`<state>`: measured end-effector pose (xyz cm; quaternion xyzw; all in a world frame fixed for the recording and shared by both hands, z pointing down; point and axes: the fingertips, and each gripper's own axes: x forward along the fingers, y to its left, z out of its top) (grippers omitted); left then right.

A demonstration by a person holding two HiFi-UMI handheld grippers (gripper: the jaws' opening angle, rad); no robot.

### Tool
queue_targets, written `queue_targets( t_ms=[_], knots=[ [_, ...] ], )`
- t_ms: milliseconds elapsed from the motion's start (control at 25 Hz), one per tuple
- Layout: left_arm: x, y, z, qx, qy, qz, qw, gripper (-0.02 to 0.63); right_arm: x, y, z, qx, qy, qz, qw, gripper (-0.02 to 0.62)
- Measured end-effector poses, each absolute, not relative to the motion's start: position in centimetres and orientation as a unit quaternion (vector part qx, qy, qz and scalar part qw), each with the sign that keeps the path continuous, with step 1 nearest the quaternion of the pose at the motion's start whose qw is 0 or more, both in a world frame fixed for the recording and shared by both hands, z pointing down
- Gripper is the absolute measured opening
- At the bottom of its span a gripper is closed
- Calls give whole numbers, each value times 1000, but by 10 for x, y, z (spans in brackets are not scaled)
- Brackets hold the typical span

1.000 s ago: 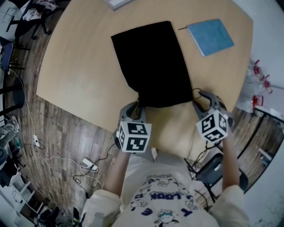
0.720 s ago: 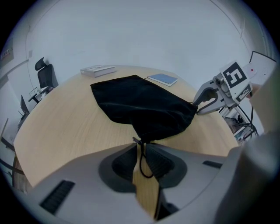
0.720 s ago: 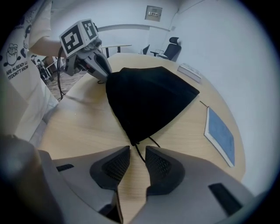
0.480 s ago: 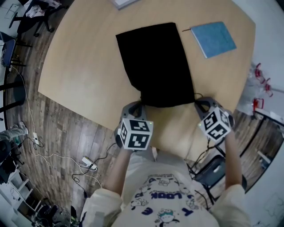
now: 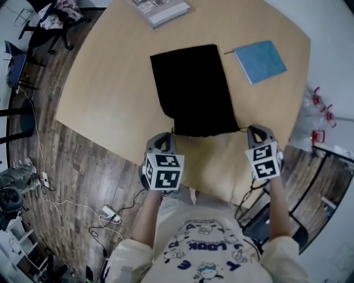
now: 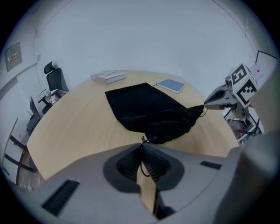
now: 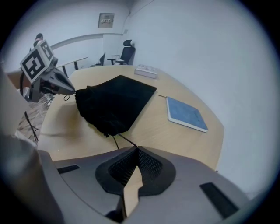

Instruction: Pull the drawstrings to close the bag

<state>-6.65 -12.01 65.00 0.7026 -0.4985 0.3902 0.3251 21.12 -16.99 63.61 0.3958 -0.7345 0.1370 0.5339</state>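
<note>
A black drawstring bag (image 5: 193,88) lies flat on the tan table (image 5: 110,94), its gathered mouth toward the near edge. My left gripper (image 5: 166,135) is at the mouth's left corner. Its jaws are closing, and the pads pinch the left drawstring (image 6: 148,139), which runs between them (image 6: 141,146). My right gripper (image 5: 251,130) is at the right corner, shut on the right drawstring (image 7: 124,139), which leads from the bag (image 7: 111,105) into its jaws (image 7: 136,149). Each gripper shows in the other's view, its tip at a bag corner (image 6: 205,105) (image 7: 72,91).
A blue notebook (image 5: 260,61) lies to the right of the bag. A grey book (image 5: 160,8) sits at the table's far edge. Office chairs (image 5: 50,22) and cables (image 5: 66,204) are on the wood floor to the left. The person's torso is just behind the table's near edge.
Both grippers' jaws have closed onto the strings at the bag's corners. The hands stay by the near edge, and the bag's mouth looks slightly more bunched.
</note>
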Motion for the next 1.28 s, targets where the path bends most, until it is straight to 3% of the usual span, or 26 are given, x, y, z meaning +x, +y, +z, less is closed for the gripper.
queue_targets(
  t_ms=[480, 920, 1280],
  knots=[
    [-112, -167, 565, 683, -592, 306, 299, 6, 208, -210, 537, 615, -675, 166, 372, 2],
    [-150, -195, 497, 651, -669, 255, 252, 2, 238, -219, 466, 742, -587, 141, 292, 2],
    [-198, -188, 481, 608, -715, 234, 254, 2, 251, -216, 445, 771, -566, 146, 252, 2]
  ],
)
